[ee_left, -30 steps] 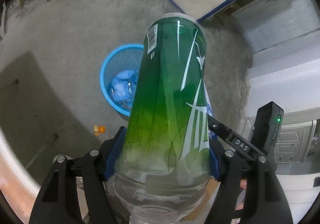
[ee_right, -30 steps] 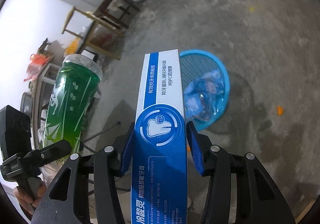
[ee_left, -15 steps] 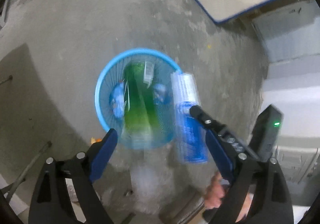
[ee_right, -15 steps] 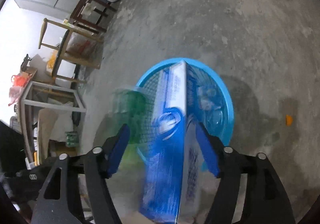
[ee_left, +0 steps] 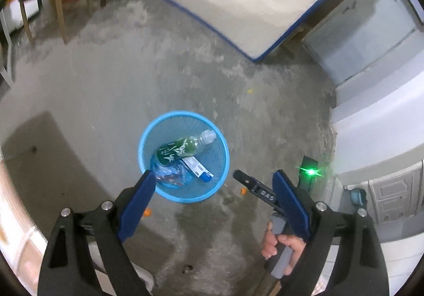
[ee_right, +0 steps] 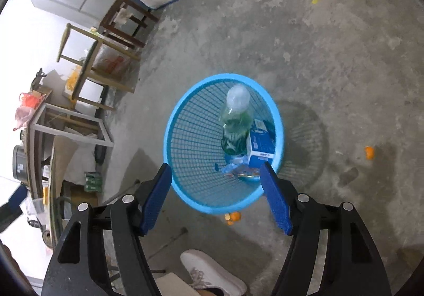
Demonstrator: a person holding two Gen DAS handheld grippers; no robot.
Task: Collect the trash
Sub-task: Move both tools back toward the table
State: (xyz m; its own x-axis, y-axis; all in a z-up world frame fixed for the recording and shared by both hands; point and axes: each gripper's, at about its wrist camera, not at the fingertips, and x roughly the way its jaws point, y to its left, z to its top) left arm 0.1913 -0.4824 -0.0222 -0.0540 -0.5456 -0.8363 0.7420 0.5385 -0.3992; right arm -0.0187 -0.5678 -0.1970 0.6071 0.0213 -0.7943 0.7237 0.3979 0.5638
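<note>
Both grippers' fingers (ee_left: 137, 203) (ee_right: 275, 203) spread wide, apparently empty, above basket (ee_left: 143, 142).

The bare concrete floor (ee_right: 331, 63) was stained and patchy. On it stood a blue mesh basket (ee_right: 196, 134), with small orange scraps (ee_right: 233, 217) just beside its base (possibly peel; too small to tell) and another (ee_right: 369, 152) well apart. A white shoe (ee_right: 212, 272) rested near the lower edge.

Green bottle (ee_left: 182, 149) and blue box (ee_left: 198, 169), seemingly tilted, inside blue basket (ee_left: 225, 161)
</note>
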